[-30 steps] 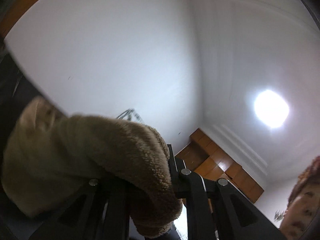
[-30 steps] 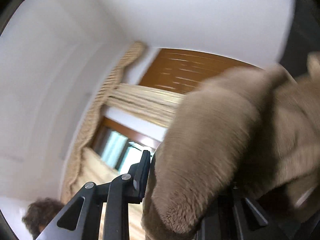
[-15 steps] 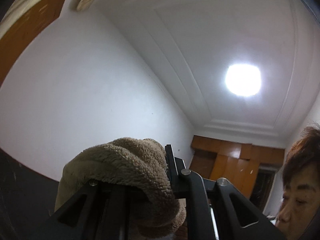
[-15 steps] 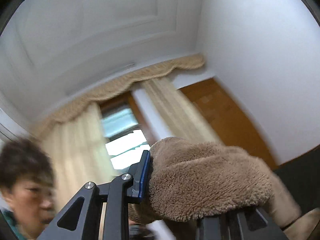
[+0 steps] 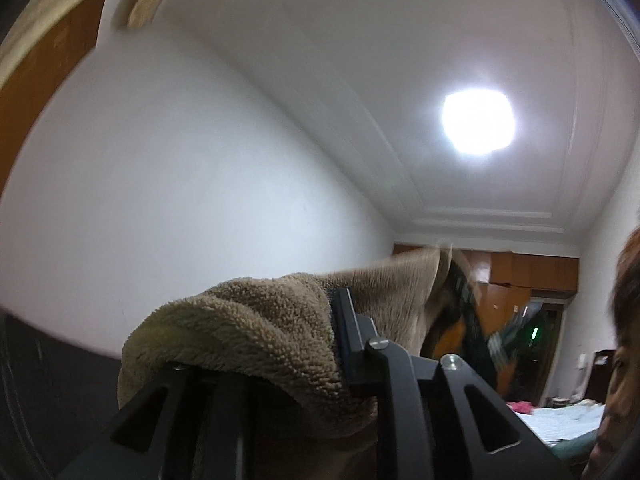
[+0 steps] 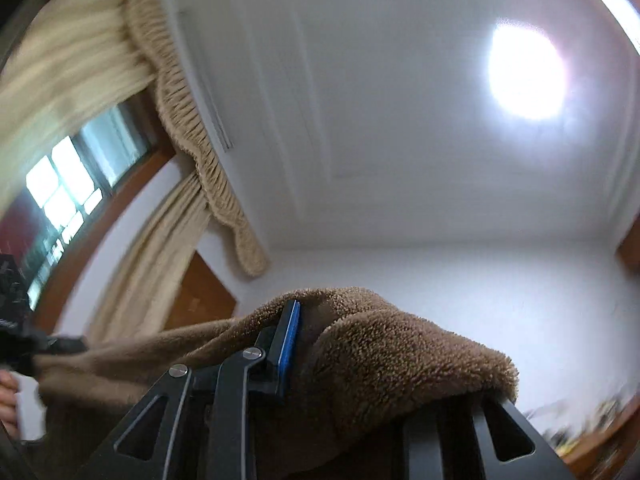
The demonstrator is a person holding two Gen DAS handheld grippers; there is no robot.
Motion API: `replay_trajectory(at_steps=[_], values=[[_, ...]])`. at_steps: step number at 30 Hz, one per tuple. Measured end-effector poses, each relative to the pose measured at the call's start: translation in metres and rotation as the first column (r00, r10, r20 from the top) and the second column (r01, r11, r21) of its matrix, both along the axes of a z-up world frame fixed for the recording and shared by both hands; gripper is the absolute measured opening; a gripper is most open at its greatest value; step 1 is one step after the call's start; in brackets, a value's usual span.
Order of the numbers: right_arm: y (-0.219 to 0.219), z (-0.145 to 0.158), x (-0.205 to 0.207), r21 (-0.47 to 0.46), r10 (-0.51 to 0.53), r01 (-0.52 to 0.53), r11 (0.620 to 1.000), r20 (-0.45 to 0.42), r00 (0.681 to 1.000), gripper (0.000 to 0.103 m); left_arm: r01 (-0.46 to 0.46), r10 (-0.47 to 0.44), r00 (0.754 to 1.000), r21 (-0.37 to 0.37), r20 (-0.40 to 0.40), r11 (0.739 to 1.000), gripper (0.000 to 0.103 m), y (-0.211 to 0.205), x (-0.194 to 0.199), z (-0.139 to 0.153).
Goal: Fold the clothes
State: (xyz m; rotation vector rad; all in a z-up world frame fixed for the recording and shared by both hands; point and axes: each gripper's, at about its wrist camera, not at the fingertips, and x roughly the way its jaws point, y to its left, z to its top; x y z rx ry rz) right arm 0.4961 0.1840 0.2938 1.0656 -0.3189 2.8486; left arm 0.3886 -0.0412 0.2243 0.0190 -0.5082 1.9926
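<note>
Count: one brown fleece garment [image 5: 256, 332], two hand-held grippers, both mine, one ceiling light [image 5: 478, 122], one curtained window [image 6: 64, 184].

Garment's place: it hangs in the air between my two tools, stretched across from one to the other, well above the bed [image 5: 568, 420] seen low at the right of the left view. In the right view the same fleece garment [image 6: 400, 356] drapes over the fingers.

Left hand-held gripper [image 5: 280, 364]: its jaws have just been opening a little, yet they are narrow and the bunched fleece sits pinched between them.

Right hand-held gripper [image 6: 384, 364]: narrow, clamped on a thick fold of the fleece, which spills over its right finger.

Changed since a second ago: then the left view showed only a loose lump of cloth near the wall; now the cloth runs taut away to the right, and the other tool shows blurred beyond it. The right view has swung from the curtain and window round to the ceiling and the light.

Pose: the left tool points slightly upward toward the far wardrobe [image 5: 532, 272]; the right one tilts steeply up at the ceiling. My other hand [image 6: 8, 400] shows at the right view's left edge.
</note>
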Motion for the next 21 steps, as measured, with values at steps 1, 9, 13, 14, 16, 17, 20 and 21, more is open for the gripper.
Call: replay_trajectory(at_steps=[1,9,13,14,16,17,20,21], values=[[-0.003,0.005,-0.003,0.02,-0.026,0.026,0.999,-0.007,1.0,0.026,0.021,-0.021,0.999,-0.012,0.026,1.0,0.024,0.006,-0.007,-0.008],[-0.037,0.006,-0.005,0.142,-0.243,0.251,0.957,-0.074,0.967,0.026,0.251,-0.237,0.962,-0.095,0.139,0.963,0.055,0.031,-0.004,-0.066],[-0.05,0.006,0.003,0.152,-0.306,0.32,0.935,-0.104,0.946,0.026,0.272,-0.253,0.96,-0.167,0.122,0.948,0.097,0.017,0.008,-0.089],[-0.05,0.008,0.006,0.143,-0.324,0.338,0.93,-0.113,0.939,0.026,0.241,-0.224,0.969,-0.192,0.106,0.951,0.103,0.015,0.013,-0.096],[-0.048,0.015,0.012,0.126,-0.333,0.346,0.93,-0.112,0.936,0.026,0.179,-0.164,0.983,-0.236,0.08,0.955,0.103,0.027,0.006,-0.107],[-0.047,0.018,0.015,0.117,-0.338,0.35,0.929,-0.112,0.934,0.026,0.124,-0.112,0.992,-0.26,0.059,0.958,0.103,0.025,0.009,-0.111],[-0.042,0.026,0.025,0.102,-0.332,0.342,0.934,-0.104,0.938,0.026,-0.056,0.046,0.998,-0.266,-0.041,0.962,0.103,0.026,0.015,-0.12],[-0.042,0.026,0.027,0.105,-0.328,0.338,0.935,-0.103,0.939,0.026,-0.102,0.08,0.993,-0.263,-0.092,0.959,0.103,0.025,0.018,-0.118]])
